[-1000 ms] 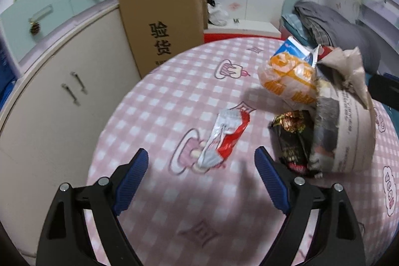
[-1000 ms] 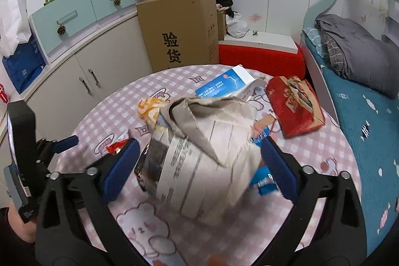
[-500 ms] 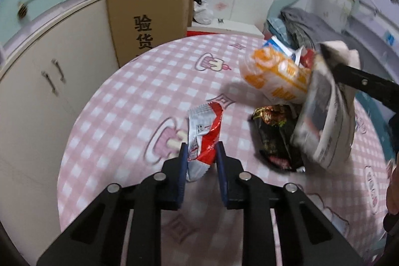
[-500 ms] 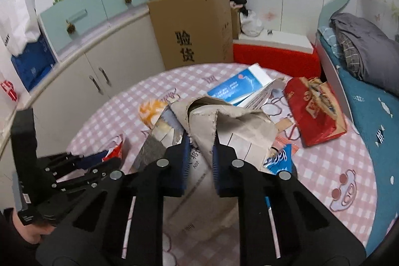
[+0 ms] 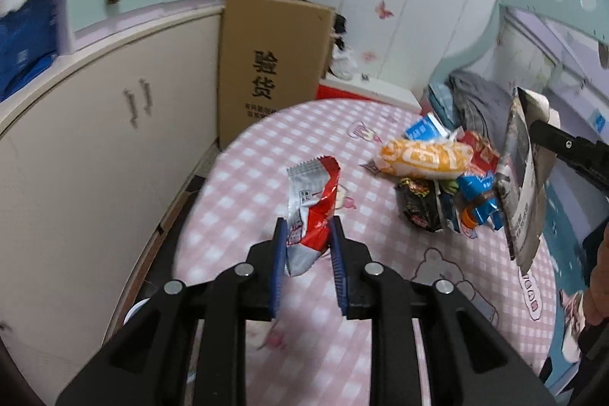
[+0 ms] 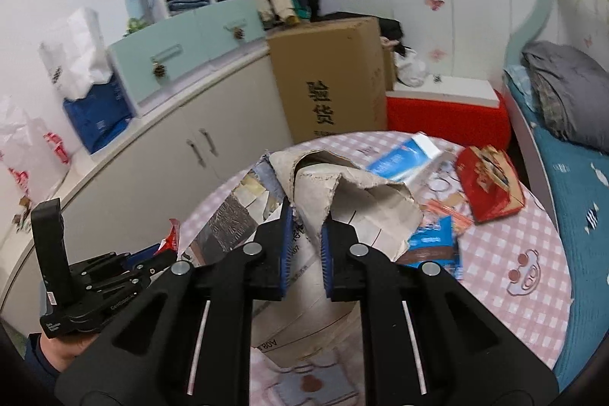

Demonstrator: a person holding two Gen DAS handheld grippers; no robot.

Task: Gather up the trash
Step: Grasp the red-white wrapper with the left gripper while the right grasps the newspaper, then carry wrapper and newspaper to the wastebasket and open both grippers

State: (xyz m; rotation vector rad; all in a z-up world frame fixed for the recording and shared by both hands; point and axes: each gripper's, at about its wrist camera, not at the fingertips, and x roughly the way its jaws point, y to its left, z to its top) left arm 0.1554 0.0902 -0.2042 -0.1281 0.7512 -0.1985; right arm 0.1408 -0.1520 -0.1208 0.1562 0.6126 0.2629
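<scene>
My left gripper [image 5: 307,229] is shut on a red and silver snack wrapper [image 5: 312,204], lifted above the pink checked round table [image 5: 236,177]. My right gripper [image 6: 306,215] is shut on the torn rim of a newspaper bag [image 6: 335,193], which hangs off the table. In the left wrist view that newspaper bag [image 5: 523,177] hangs at the right with the right gripper's black arm on it. In the right wrist view the left gripper [image 6: 161,248] shows at the lower left with the red wrapper [image 6: 172,238] in its tips.
On the table lie an orange snack bag [image 5: 422,156], a dark wrapper [image 5: 418,204], blue packets [image 5: 474,200], a blue-white carton [image 6: 403,155] and a red bag [image 6: 489,183]. A cardboard box [image 5: 272,63] and white cabinets [image 5: 95,147] stand left; a bed [image 6: 578,185] lies right.
Both grippers shut from wide open: the left on the wrapper, the right on the bag's rim. Both have since lifted their loads off the table, exposing blue packets under the bag.
</scene>
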